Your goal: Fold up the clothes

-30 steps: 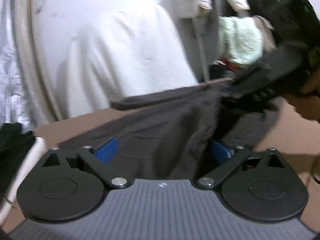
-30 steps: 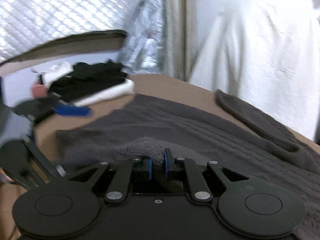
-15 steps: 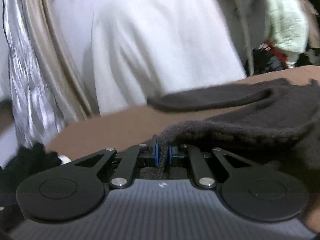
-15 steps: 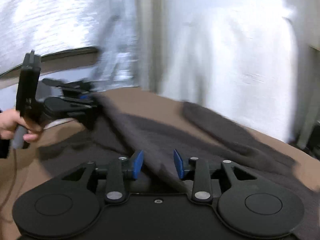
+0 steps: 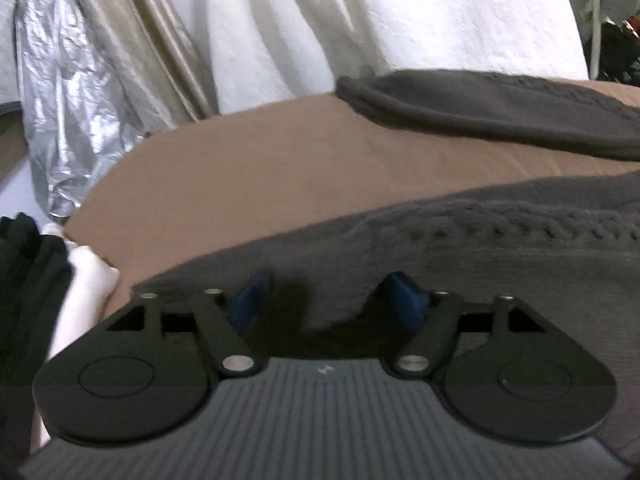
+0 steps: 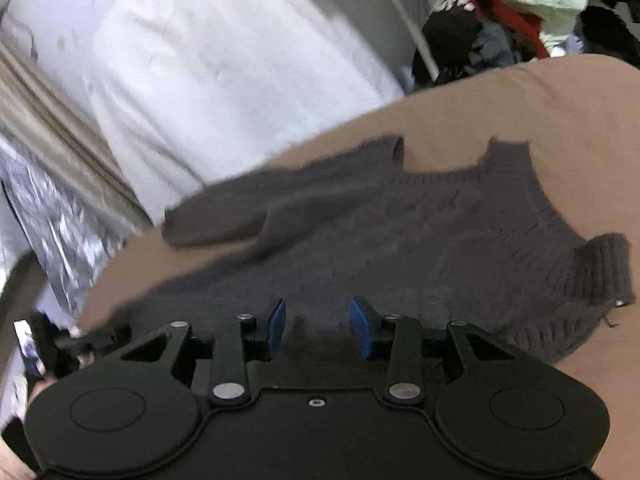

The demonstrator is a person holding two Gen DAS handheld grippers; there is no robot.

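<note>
The left gripper (image 5: 326, 300) has just let go: half a second ago its fingers were pinched on a fold of the dark knit sweater (image 6: 400, 240), and now its jaws have just been opening and stand wide, the blue pads apart with only slack knit lying below and between them, nothing pressed. The right gripper (image 6: 318, 328) has also just been opening its jaws from the tight pinch of a second ago; its fingers now stand partly apart over the near hem, and the pads do not press the cloth. Both releases suggest the sweater has been pulled out and laid flat, so the spreading step looks done and the first real fold is still to come. In the right wrist view the sweater lies spread on the brown bench (image 6: 560, 100), its body at the centre, one sleeve (image 6: 224, 216) reaching toward 9 o'clock and a ribbed cuff (image 6: 600, 276) turned up at 3 o'clock. The knit is thick, soft and cabled, with a ribbed edge, and should slump rather than hold a crease. In the left wrist view a stack of folded black and white clothes (image 5: 36, 280) sits at 9 o'clock, with crinkled silver foil (image 5: 72, 80) at 10 o'clock and white draped cloth (image 5: 380, 20) at 12.
</note>
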